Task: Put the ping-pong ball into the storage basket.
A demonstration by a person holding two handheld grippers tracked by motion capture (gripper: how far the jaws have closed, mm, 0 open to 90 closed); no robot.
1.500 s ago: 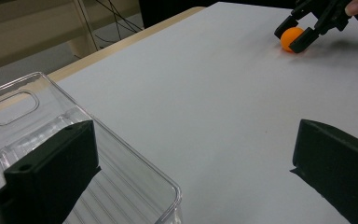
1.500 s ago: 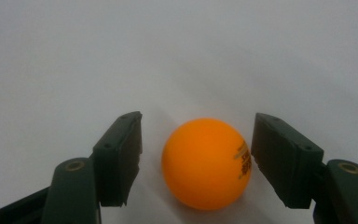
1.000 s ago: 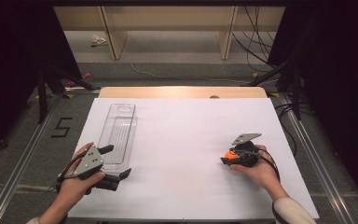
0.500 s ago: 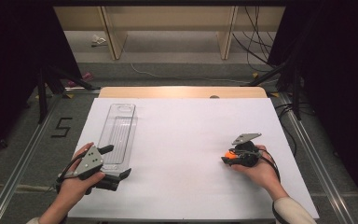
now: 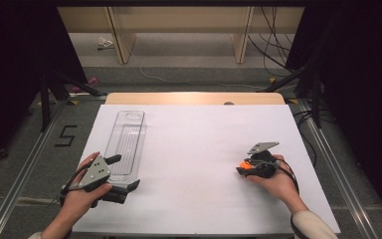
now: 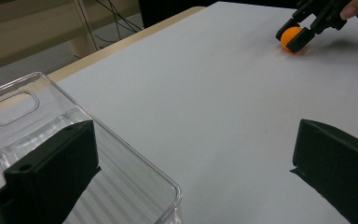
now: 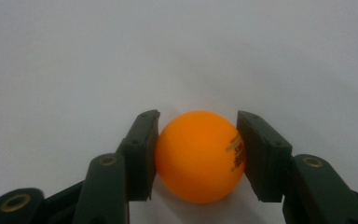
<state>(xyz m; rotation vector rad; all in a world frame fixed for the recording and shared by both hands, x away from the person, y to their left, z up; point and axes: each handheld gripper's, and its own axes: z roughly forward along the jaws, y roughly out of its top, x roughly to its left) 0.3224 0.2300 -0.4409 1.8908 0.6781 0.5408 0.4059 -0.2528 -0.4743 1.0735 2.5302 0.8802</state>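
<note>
Right gripper (image 7: 198,154): jaws had just been closing and stood clamped on the orange ball (image 7: 199,156), one black pad pressed to each side of it. Small dark print showed on the ball's surface next to one pad. The ball sat low on the white table sheet (image 5: 194,144); I could not tell whether it touched the sheet or hung just off it.

All places below are given relative to the clear plastic tray (image 5: 127,142), a long, narrow tray lying lengthwise on the sheet, with a handle cut-out in its far end.

Ball: well apart from the tray, out to its right across a bare stretch of sheet and about level with the tray's near end. In the high view it showed as an orange spot at the tip of the right gripper, with the person's right hand (image 5: 273,181) wrapped round the gripper body behind it.

Left gripper (image 5: 124,174): at the tray's near end, jaws wide apart, nothing gripped. In the left gripper view one jaw stood over the tray's inside and the other over the sheet just beside it, so that the near corner lay between them. The left hand (image 5: 82,196) held the gripper body, nearer the table edge than the tray.
</note>
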